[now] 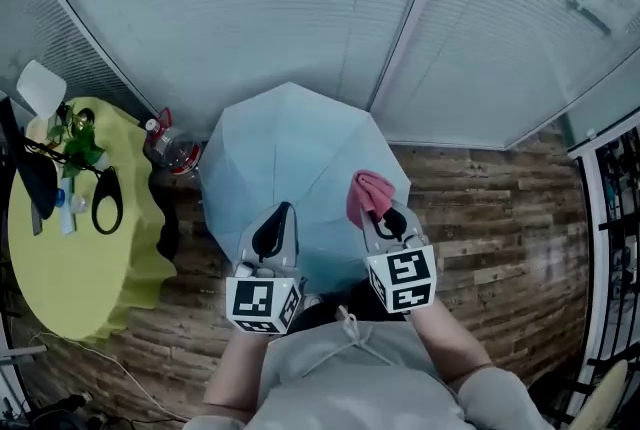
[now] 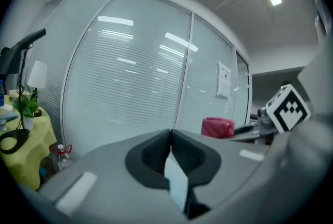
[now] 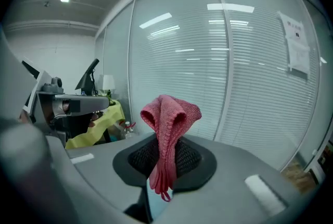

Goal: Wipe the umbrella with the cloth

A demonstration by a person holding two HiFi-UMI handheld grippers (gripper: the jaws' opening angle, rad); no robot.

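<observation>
A pale blue umbrella [image 1: 300, 158] stands open on the wooden floor, its canopy facing up in the head view. My right gripper [image 1: 380, 210] is over the canopy's right side, shut on a pink cloth [image 1: 368, 194]. In the right gripper view the cloth [image 3: 169, 126] bunches up above the pads and hangs down between them, at the right gripper [image 3: 165, 159]. My left gripper [image 1: 282, 212] hovers over the canopy's near middle, its jaws shut with nothing seen between them. The left gripper view shows the left gripper [image 2: 170, 138] and the cloth [image 2: 217, 126] off to its right.
A round table with a yellow cover [image 1: 60, 268] stands at the left, holding a plant, a bottle and a black loop. A plastic bottle [image 1: 172, 150] sits on the floor beside the umbrella. Glass walls with blinds [image 1: 300, 8] close the far side. A black rack [image 1: 612, 248] stands at right.
</observation>
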